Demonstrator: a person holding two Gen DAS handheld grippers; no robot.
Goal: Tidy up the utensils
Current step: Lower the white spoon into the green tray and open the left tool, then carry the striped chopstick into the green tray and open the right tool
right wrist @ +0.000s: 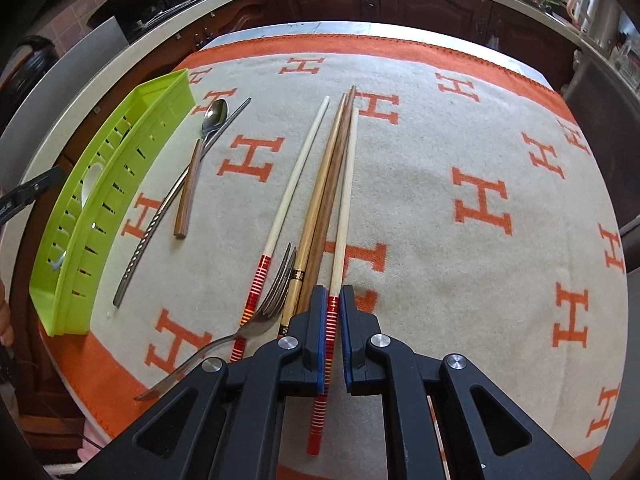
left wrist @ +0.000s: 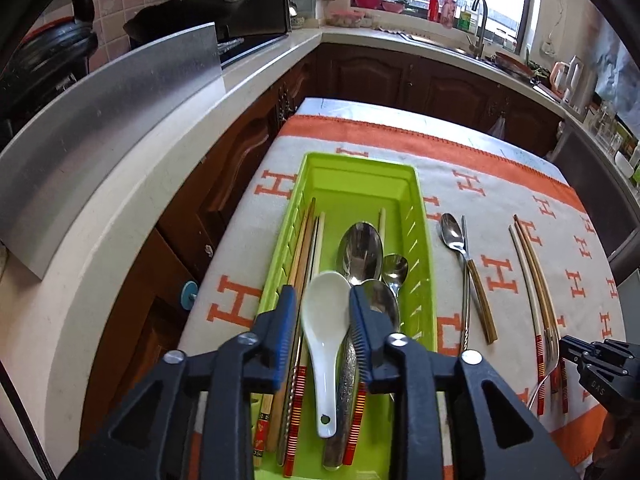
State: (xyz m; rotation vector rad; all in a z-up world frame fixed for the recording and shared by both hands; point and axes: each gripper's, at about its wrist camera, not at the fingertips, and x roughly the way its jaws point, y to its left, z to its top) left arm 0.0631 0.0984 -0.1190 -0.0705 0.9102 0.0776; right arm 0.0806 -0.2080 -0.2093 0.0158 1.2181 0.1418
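Two grippers: left gripper (left wrist: 323,312), jaws parted, straddles a white ceramic spoon (left wrist: 324,328) inside the green tray (left wrist: 420,216); right gripper (right wrist: 332,308), beside the tray, clamps a red-banded chopstick (right wrist: 340,216).

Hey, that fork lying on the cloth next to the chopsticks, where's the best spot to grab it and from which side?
Grip the fork on its slim handle, about midway, coming straight down from above with the fingers across the handle. Its tines rest against the red-banded chopstick and close to the wooden chopsticks, so the head is crowded, while the handle curves off alone over bare cloth.
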